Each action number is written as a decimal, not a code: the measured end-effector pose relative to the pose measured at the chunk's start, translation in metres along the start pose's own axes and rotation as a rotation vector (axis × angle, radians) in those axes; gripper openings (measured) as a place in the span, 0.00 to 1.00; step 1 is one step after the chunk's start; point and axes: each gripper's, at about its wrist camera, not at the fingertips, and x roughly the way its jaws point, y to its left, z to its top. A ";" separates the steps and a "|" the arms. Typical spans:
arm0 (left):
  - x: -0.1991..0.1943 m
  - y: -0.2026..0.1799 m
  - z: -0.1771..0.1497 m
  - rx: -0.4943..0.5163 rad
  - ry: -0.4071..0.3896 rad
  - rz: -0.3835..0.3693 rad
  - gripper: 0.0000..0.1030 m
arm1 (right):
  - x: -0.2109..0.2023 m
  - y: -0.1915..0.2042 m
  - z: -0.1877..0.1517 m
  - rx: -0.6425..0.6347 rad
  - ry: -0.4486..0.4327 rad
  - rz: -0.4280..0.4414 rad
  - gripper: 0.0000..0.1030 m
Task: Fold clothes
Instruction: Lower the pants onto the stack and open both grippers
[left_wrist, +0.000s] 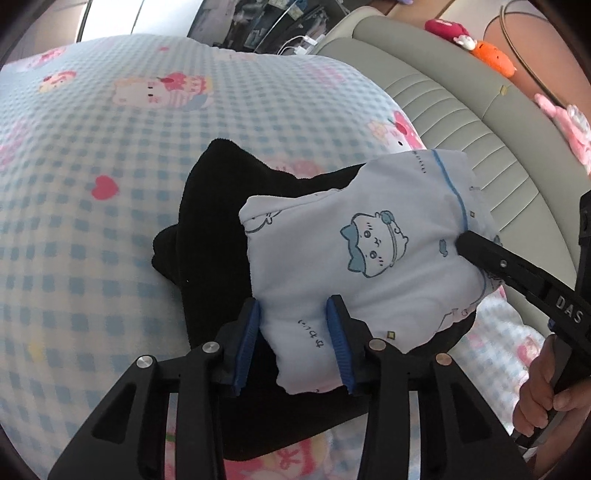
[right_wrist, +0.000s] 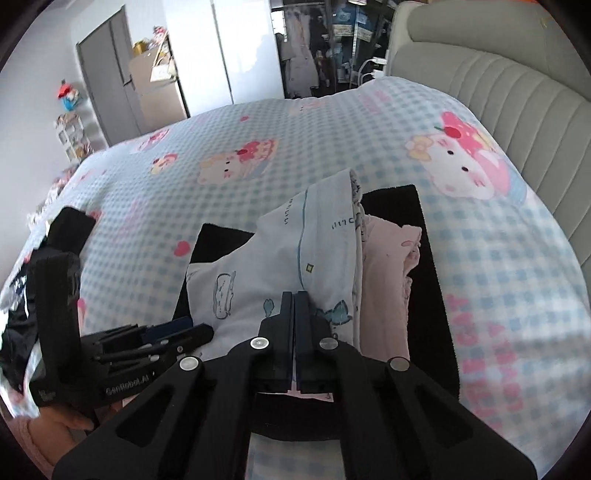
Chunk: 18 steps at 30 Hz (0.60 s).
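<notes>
the garment (left_wrist: 369, 254) is pale blue cotton, printed with a cartoon cat in teal, small script marks and a thin blue stripe. it is folded into a puffy, roughly square packet and lies on top of a black cloth (left_wrist: 207, 236) on the bed. in the right wrist view a pink garment (right_wrist: 388, 280) lies folded just beside it on the same black cloth.

the left hand-held gripper (left_wrist: 295, 332) straddles the packet's near edge; its blue pads (left_wrist: 338, 332) stand apart, one on each side of the fabric, and whether they press on it cannot be told. the right hand-held gripper (right_wrist: 294, 306) has its jaws closed together, pinching a gather of the pale blue fabric at the stripe.

the bed wears a blue-and-white check blanket (left_wrist: 92, 258) with pink cartoon figures and red hearts. a padded beige headboard (left_wrist: 461, 110) runs along its far side, with plush toys (left_wrist: 491, 55) behind it.
</notes>
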 end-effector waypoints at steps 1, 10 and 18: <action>-0.004 0.003 0.002 -0.014 -0.008 -0.012 0.38 | 0.000 0.002 0.002 0.002 -0.003 0.003 0.00; -0.059 0.008 0.007 -0.004 -0.067 0.046 0.48 | -0.030 0.051 0.007 -0.039 -0.043 -0.044 0.63; -0.117 0.025 0.012 0.026 -0.139 0.162 0.69 | -0.035 0.083 -0.002 0.017 -0.019 -0.057 0.79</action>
